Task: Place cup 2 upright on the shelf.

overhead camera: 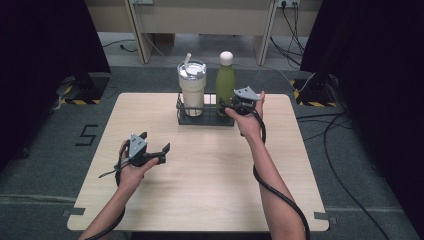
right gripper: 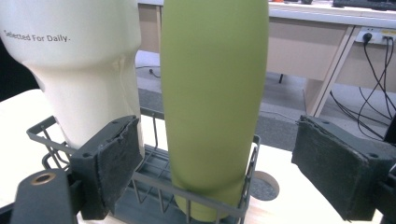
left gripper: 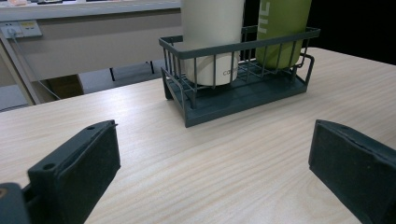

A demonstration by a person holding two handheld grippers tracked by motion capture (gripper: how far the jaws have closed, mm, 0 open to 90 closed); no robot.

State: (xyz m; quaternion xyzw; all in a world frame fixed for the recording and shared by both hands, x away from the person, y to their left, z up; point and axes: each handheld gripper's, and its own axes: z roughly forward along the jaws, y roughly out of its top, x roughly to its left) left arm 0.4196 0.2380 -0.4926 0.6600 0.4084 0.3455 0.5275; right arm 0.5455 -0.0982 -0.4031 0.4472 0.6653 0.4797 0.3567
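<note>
R gripper (overhead camera: 239, 106) up at the wire rack (overhead camera: 200, 121), jaws apart either side of the green bottle (right gripper: 212, 93) standing in it beside the cream tumbler (overhead camera: 192, 87), lined up to grab. L gripper (overhead camera: 150, 149) waits, jaws apart, over the table (overhead camera: 210, 175).

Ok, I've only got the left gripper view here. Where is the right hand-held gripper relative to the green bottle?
Observer: The right hand-held gripper is at the green bottle, jaws open, one on each side, not closed on it.
Operator: Is the bottle capped?
Observer: Yes, the high view shows a pale rounded cap on top.
Operator: And the tumbler's top?
Observer: The cream tumbler has a lid with a straw sticking up.
</note>
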